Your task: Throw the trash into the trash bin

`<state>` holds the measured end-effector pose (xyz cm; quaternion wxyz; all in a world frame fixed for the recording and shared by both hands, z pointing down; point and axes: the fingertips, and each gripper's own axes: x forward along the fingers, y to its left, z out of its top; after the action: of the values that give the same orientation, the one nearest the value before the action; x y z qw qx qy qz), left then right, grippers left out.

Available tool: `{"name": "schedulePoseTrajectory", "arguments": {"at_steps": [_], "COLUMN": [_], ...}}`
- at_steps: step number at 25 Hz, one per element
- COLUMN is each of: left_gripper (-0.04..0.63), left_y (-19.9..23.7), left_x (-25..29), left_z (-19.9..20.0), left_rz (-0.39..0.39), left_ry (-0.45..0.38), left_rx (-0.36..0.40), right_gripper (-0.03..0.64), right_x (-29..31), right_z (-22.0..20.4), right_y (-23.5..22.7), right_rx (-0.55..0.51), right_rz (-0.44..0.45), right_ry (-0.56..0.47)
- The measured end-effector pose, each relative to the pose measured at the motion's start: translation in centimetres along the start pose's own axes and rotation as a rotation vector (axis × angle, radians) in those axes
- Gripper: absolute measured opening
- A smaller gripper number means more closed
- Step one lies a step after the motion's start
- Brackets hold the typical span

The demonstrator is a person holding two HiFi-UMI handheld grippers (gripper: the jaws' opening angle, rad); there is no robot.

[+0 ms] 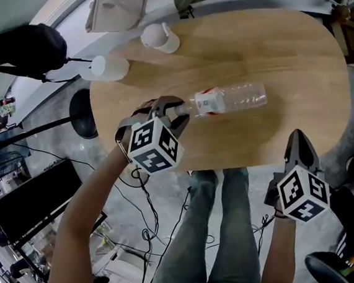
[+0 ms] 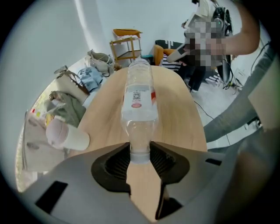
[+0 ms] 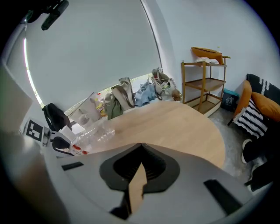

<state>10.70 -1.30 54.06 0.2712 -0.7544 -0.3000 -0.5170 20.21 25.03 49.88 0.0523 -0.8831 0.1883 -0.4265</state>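
The left gripper [image 1: 177, 110] is pinching the neck of the clear plastic bottle with a red and white label [image 1: 234, 98], probably because the narrow neck is fitting the jaws better than the wide body. The right gripper [image 1: 298, 140] is waiting empty, jaws pressed together. The bottle is stretching over the oval wooden worktop [image 1: 279, 48]. Further back, a white and pink cup [image 1: 160, 38] is sitting. No trash bin is showing.

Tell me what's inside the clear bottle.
Nothing visible: the bottle looks empty, the wooden table showing through it. Its label hides the middle band, and the left gripper covers its neck.
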Motion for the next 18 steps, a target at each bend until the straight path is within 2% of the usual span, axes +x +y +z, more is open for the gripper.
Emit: {"name": "schedulePoseTrajectory", "arguments": {"at_steps": [12,18], "left_gripper": [0.147,0.147], "left_y": [-3.5,-6.9], "left_x": [-6.4,-8.7], "left_z": [-10.1,-16.8], "left_rz": [0.143,0.224], "left_ry": [-0.082,-0.132], "left_rx": [-0.526,-0.877], "right_gripper": [0.006,0.006], "right_x": [1.1,1.6], "right_z": [-2.2,-4.6], "right_y": [12.4,19.7], "right_rx": [-0.187,-0.304], "right_rz": [0.139,0.240], "right_ry": [0.061,0.101]}}
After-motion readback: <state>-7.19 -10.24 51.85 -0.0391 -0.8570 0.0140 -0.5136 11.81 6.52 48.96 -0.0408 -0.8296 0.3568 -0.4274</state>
